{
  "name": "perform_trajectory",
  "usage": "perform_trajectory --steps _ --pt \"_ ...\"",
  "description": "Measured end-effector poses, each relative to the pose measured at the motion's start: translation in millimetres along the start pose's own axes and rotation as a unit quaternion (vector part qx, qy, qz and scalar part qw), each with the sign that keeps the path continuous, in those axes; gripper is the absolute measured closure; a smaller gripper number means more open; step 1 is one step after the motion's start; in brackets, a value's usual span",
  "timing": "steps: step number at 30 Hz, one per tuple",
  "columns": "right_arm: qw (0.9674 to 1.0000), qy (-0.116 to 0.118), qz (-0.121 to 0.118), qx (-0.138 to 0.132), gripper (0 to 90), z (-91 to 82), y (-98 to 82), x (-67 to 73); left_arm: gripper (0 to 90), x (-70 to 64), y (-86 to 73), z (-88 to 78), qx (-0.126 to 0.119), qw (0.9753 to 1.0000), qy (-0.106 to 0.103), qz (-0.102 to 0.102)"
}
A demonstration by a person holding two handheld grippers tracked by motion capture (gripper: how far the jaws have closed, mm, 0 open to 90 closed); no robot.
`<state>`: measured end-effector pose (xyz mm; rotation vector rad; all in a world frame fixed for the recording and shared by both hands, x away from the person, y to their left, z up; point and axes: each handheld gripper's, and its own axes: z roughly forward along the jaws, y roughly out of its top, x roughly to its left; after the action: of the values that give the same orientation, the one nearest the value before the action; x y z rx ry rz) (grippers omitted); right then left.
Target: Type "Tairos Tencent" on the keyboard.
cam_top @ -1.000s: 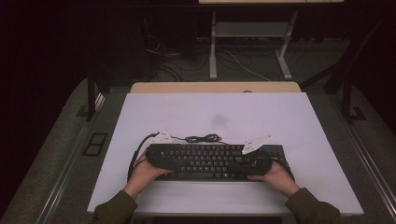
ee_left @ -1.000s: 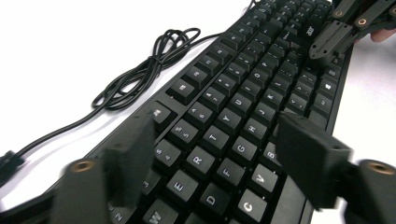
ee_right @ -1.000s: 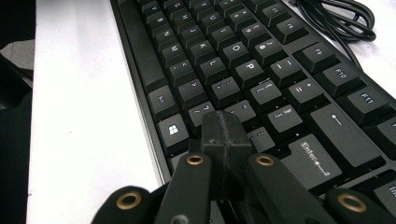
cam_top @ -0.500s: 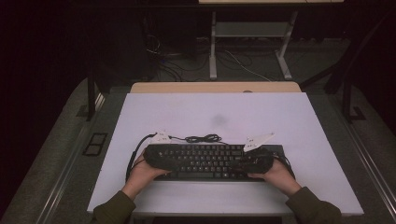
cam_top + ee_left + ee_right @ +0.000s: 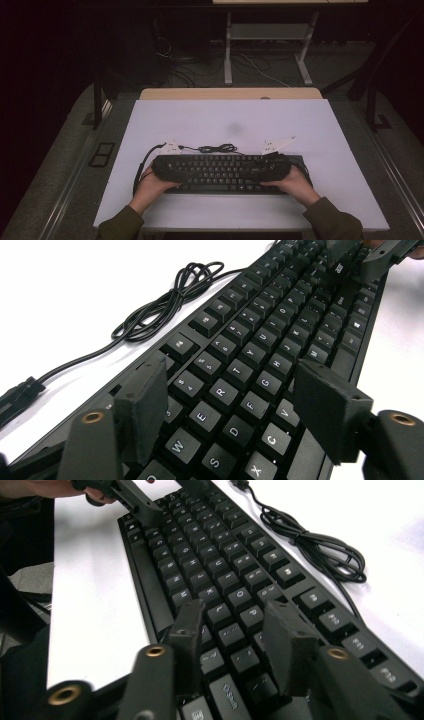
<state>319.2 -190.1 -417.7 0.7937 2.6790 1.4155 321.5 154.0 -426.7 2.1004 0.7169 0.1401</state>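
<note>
A black keyboard (image 5: pixel 225 172) lies flat near the table's front edge, its cable coiled (image 5: pixel 217 148) behind it. My left gripper (image 5: pixel 181 172) lies over the keyboard's left end, pointing right. Its jaws have just been closing a little and still stand apart over the letter keys (image 5: pixel 235 410), gripping nothing. My right gripper (image 5: pixel 256 170) lies over the right end, pointing left. Its jaws have just been opening and hover apart above the keys (image 5: pixel 235 645), with nothing held between them. Each gripper view shows the other gripper far off, the right gripper (image 5: pixel 370 255) and the left gripper (image 5: pixel 125 495).
The white table top (image 5: pixel 230 120) stretches behind the keyboard, with a wooden strip (image 5: pixel 230 93) along its far edge. The coiled cable (image 5: pixel 165 305) lies just behind the function row. Beyond the table are a dark floor, loose cables and a metal table frame (image 5: pixel 270 45).
The right gripper's white top plate has shifted slightly to the right. The keyboard, the cable and the left hand have kept their places.
</note>
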Motion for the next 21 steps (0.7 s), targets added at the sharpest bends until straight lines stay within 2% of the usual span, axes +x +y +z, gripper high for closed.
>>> perform_trajectory --steps 8,13,21 --pt "0.9999 -0.010 0.003 -0.008 41.1 11.0 9.9 -0.3 48.9 1.3 -1.5 -2.4 0.001 0.9999 0.013 -0.003" --pt "0.9999 -0.009 0.003 -0.013 37.9 17.0 14.7 -1.6 62.4 2.9 -1.9 -3.3 0.001 0.9997 0.023 -0.002" --pt "0.9997 -0.007 0.006 -0.022 35.8 24.9 20.5 -3.9 81.9 4.9 -0.9 -0.5 0.006 0.9997 0.021 0.004"
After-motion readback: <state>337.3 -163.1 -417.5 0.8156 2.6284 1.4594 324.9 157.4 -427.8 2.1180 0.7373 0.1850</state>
